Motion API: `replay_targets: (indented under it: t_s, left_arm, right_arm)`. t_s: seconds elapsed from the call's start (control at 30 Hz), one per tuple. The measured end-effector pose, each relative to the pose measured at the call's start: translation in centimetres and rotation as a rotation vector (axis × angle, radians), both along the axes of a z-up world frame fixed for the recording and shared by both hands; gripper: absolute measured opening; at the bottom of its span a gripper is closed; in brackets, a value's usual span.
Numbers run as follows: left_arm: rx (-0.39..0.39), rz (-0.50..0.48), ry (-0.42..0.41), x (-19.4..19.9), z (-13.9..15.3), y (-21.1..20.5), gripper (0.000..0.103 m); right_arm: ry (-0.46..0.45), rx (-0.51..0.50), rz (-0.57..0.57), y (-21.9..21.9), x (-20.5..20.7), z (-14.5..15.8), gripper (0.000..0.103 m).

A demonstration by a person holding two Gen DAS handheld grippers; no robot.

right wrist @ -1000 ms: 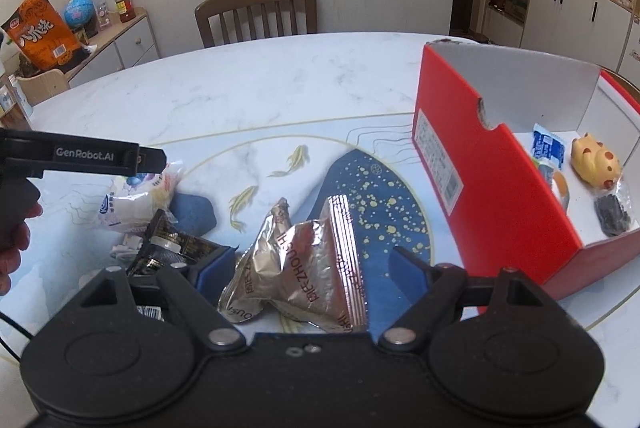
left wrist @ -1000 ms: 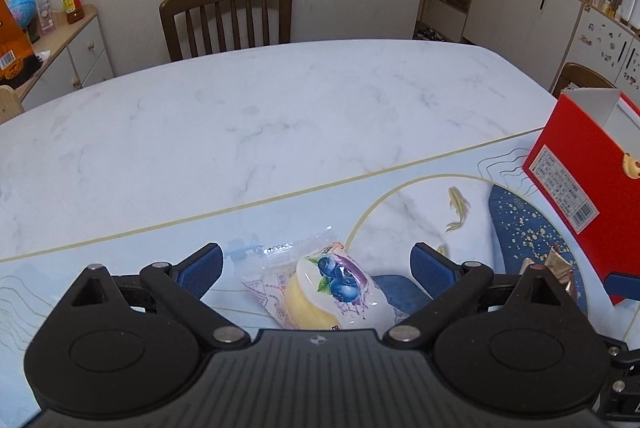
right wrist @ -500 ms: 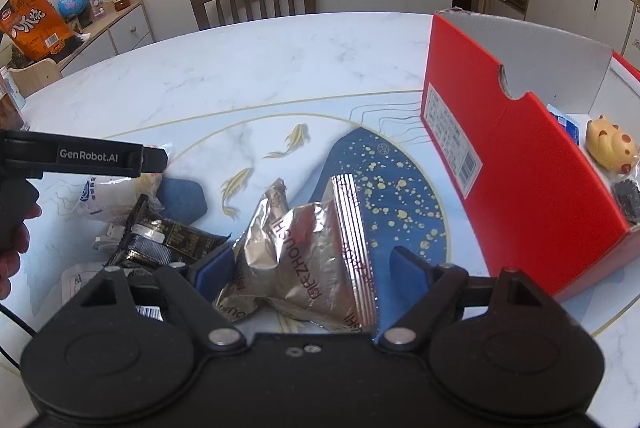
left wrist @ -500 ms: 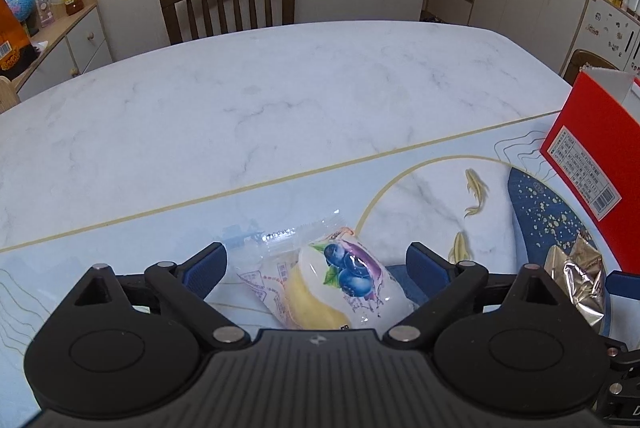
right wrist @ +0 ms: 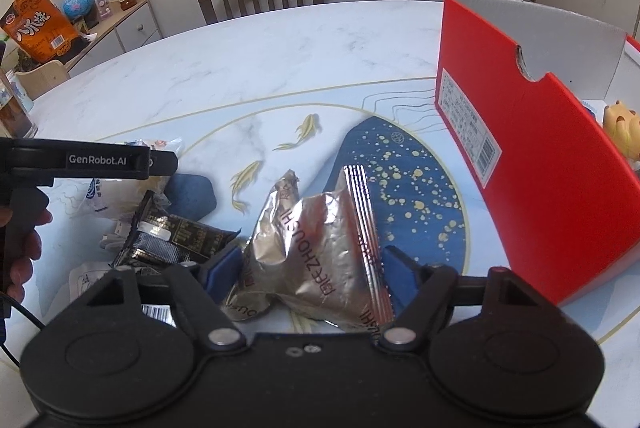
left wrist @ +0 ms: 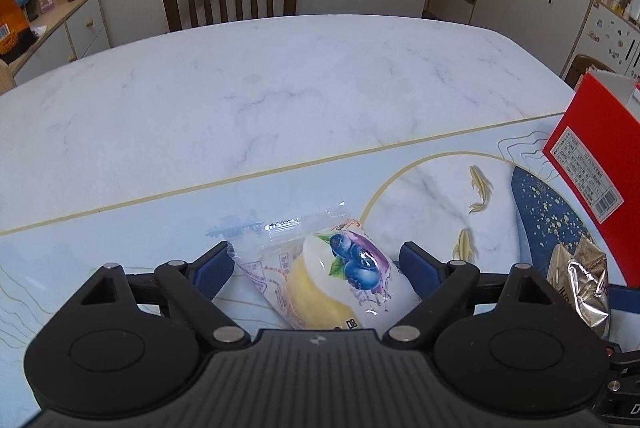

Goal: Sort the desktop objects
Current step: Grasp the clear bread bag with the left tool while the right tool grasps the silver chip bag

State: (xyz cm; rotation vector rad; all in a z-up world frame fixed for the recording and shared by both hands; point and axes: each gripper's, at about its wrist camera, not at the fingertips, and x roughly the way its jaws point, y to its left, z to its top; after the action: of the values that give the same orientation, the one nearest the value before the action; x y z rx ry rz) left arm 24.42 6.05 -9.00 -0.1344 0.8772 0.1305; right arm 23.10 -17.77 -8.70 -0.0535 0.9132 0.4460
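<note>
We've got the open red cardboard box [right wrist: 552, 179] standing on the marble-patterned table [left wrist: 280, 99], and inside it a small yellow spotted cat figurine [right wrist: 622, 121] sits by the near wall; the rest of its floor is hidden from us. Now the tools, both angled down at the tabletop. Our left gripper [left wrist: 316, 266] straddles the clear-wrapped blueberry cake packet [left wrist: 336, 278], jaws wide but closing; whether the blue pads touch the wrapper, we cannot tell. Our right gripper [right wrist: 310, 274] straddles the crinkled silver foil snack bag [right wrist: 316, 240], jaws closing, pads right against its edges. Just left of it lies a black printed sachet [right wrist: 176, 238]. A hand [right wrist: 18, 248] grips the left tool's handle.
</note>
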Motion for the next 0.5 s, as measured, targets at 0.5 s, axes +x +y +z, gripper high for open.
replay_targets:
  t_s: [0.5]
  left_arm:
    - [-0.068, -0.013, -0.044, -0.25, 0.96, 0.38, 0.062]
  right_arm:
    - [0.002, -0.005, -0.008, -0.45, -0.08, 0.46, 0.056]
